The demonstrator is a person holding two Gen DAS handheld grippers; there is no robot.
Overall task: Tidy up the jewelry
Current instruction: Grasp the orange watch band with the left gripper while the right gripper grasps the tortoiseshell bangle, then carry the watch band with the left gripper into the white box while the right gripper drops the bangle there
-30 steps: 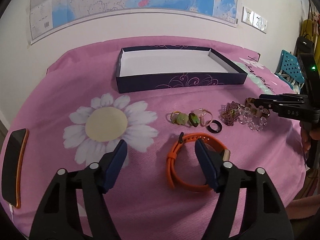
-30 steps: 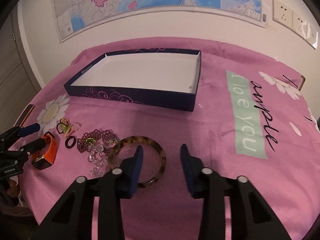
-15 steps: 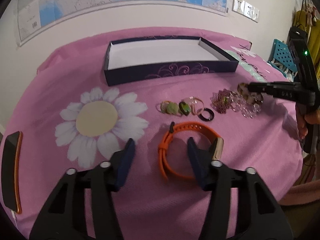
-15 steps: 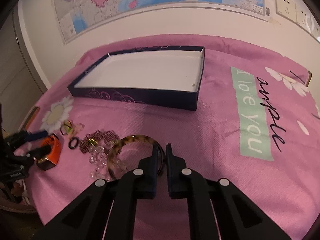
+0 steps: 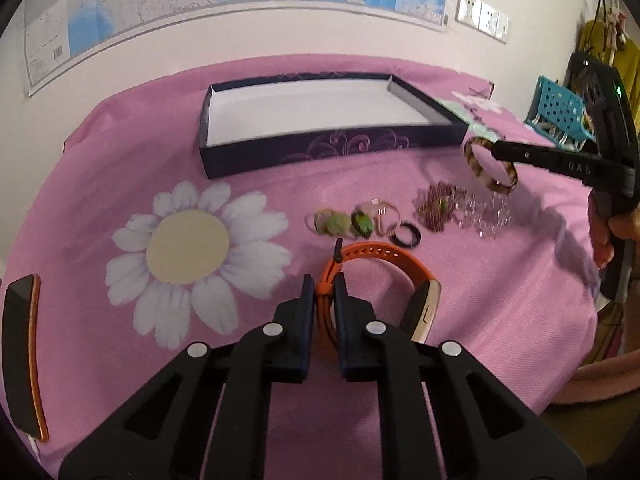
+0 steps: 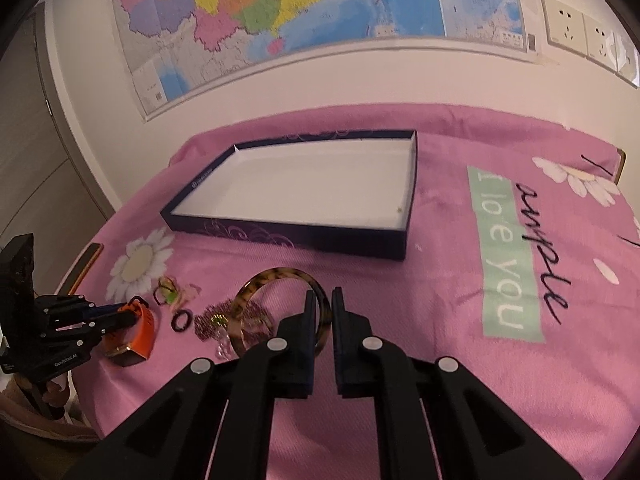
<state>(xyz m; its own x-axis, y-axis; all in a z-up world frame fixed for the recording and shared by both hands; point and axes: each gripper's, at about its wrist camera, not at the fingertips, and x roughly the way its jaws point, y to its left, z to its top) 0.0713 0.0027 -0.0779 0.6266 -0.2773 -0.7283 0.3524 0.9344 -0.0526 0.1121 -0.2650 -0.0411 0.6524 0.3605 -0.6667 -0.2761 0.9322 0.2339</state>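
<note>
Here, on the pink cloth (image 5: 120, 184), my left gripper (image 5: 323, 286) is closing, its jaws pinching the strap of the orange watch (image 5: 376, 252), which lies near the rings (image 5: 362, 222) and beads (image 5: 438, 204). My right gripper (image 6: 322, 300) is clenched on the tortoiseshell bangle (image 6: 256, 286), held just above the cloth. The navy tray (image 6: 280, 232) sits beyond, nothing in it.

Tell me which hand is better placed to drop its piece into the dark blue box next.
Right, probably. The right gripper is shut on the tortoiseshell bangle, already raised off the cloth near the box. The left gripper is closing on the orange watch, which looks low on the cloth.
</note>
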